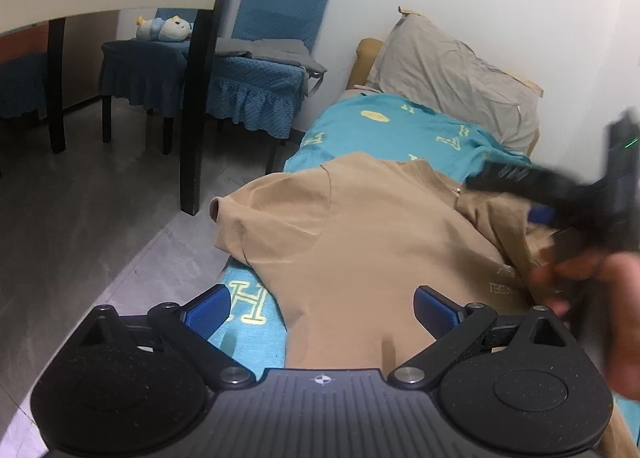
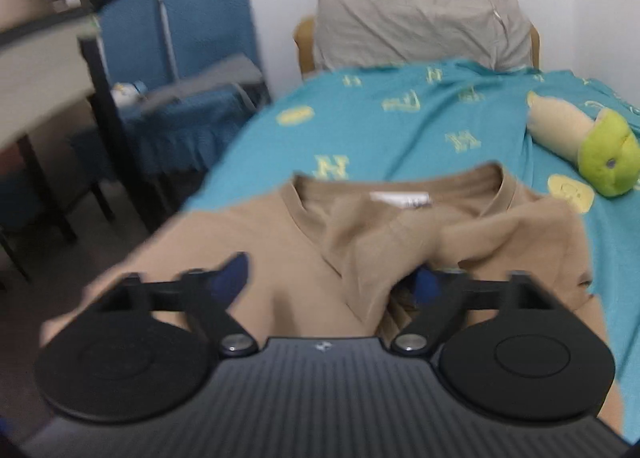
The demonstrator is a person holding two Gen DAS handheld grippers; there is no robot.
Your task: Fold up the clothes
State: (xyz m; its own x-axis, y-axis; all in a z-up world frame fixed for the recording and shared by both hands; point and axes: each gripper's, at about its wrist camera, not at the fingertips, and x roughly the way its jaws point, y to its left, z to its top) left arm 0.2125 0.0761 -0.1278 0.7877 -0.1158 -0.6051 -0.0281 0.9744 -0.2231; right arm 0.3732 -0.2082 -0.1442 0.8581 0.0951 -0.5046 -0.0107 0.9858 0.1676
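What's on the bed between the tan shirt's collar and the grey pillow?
In the right wrist view, only bare teal sheet lies between the tan shirt collar and the grey pillow.

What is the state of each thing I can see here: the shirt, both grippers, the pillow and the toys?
tan T-shirt: lying on the bed, right side folded in over the middle, left sleeve still spread out.
left gripper: open, holding nothing.
right gripper: open, above the folded flap.
grey pillow: propped against the headboard, wrinkled.
green plush toy: lying on the teal sheet.
white plush toy: lying on a chair.
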